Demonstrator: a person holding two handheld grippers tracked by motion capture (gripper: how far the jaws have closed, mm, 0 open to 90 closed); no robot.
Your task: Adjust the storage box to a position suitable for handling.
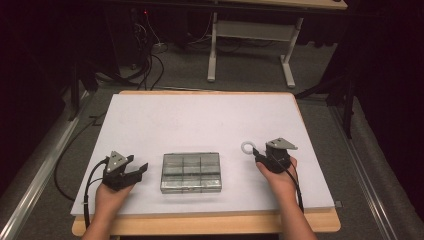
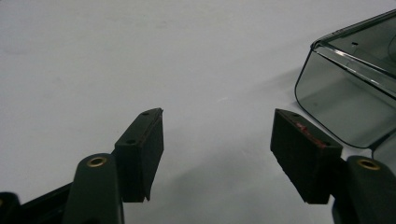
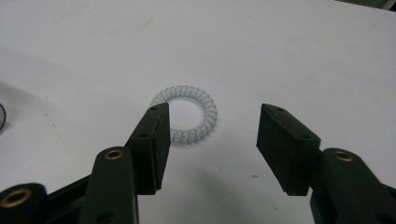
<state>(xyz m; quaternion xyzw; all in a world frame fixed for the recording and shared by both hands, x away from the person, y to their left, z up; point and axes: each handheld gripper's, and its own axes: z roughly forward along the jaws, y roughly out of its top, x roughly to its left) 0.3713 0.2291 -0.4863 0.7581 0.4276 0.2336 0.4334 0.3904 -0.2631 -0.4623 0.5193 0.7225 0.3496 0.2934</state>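
The white coil ring lies flat on the surface, toward its right edge, just ahead of the right tongs, whose jaws stand open and empty. The left tongs, also open, rest beside the clear box, farther from the ring.

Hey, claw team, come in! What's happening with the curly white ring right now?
Both claws open, left claw idle beside the clear box. Right claw just short of the ring, not gripping it. Ring flat on the table, nothing blocking.
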